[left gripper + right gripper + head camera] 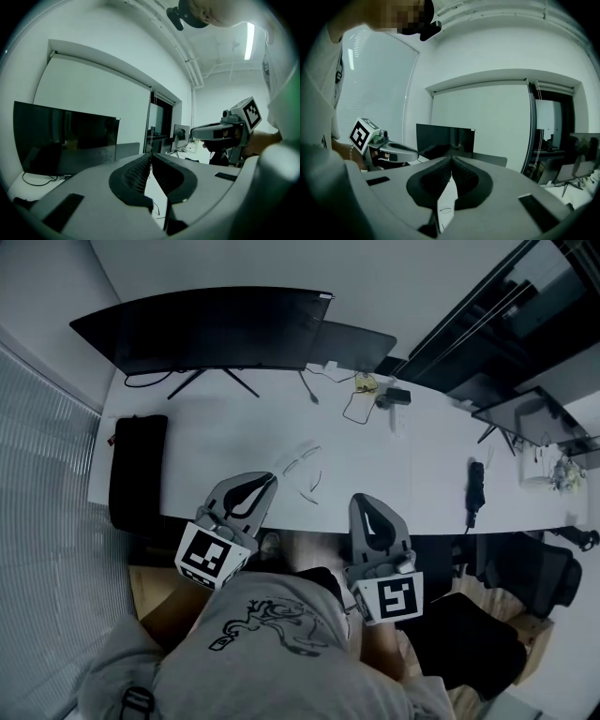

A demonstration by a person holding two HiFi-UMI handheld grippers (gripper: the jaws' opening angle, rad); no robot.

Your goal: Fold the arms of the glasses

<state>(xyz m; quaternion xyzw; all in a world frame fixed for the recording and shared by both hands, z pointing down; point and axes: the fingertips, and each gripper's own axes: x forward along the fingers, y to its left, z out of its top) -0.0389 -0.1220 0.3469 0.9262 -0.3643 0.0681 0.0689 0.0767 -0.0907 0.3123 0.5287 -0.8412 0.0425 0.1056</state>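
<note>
The clear-framed glasses [302, 470] lie on the white table [234, 437] near its front edge, arms spread out. My left gripper [270, 480] is held at the table's edge, just left of the glasses, and is shut with nothing in it. My right gripper [358, 499] hovers at the edge to the right of the glasses, also shut and empty. In the left gripper view the pads [140, 171] meet at the tip, and the right gripper [220, 133] shows to the right. In the right gripper view the pads [461, 176] touch too, with the left gripper [391, 151] at the left.
A curved black monitor [216, 329] stands at the back, with a second screen [356, 345] beside it. A black pouch [138, 470] lies at the table's left end. Cables and small items [375, 395] sit at the back middle, and a black handset [475, 488] at the right.
</note>
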